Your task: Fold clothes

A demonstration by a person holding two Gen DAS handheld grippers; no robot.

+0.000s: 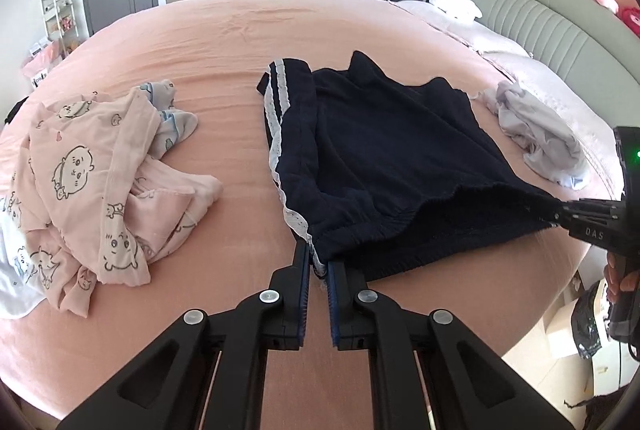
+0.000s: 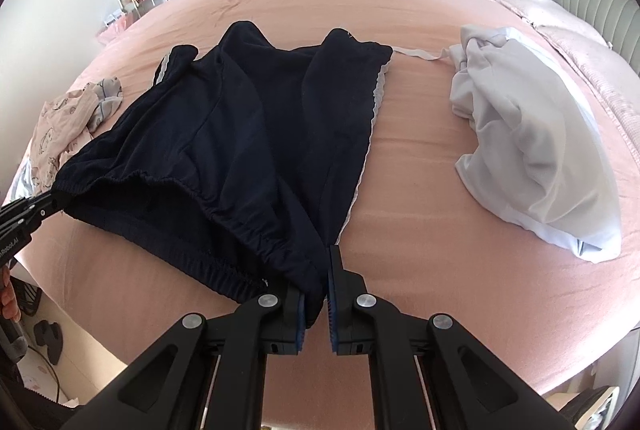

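Dark navy shorts (image 1: 380, 149) with white lace side trim lie spread on the pink bed sheet, legs pointing away. My left gripper (image 1: 319, 262) is shut on the waistband's left corner, by the white trim. My right gripper (image 2: 320, 282) is shut on the waistband's right corner of the shorts (image 2: 248, 133). The elastic waistband sags between the two grips, its front layer lifted off the sheet. The right gripper (image 1: 560, 216) also shows at the right edge of the left wrist view. The left gripper (image 2: 44, 205) shows at the left edge of the right wrist view.
A crumpled pink cartoon-print garment (image 1: 92, 181) lies left of the shorts. A rumpled pale grey-white garment (image 2: 532, 153) lies to their right. Pillows and a grey padded headboard (image 1: 560, 29) stand at the far right. The bed's near edge drops to a floor with boxes (image 1: 568, 330).
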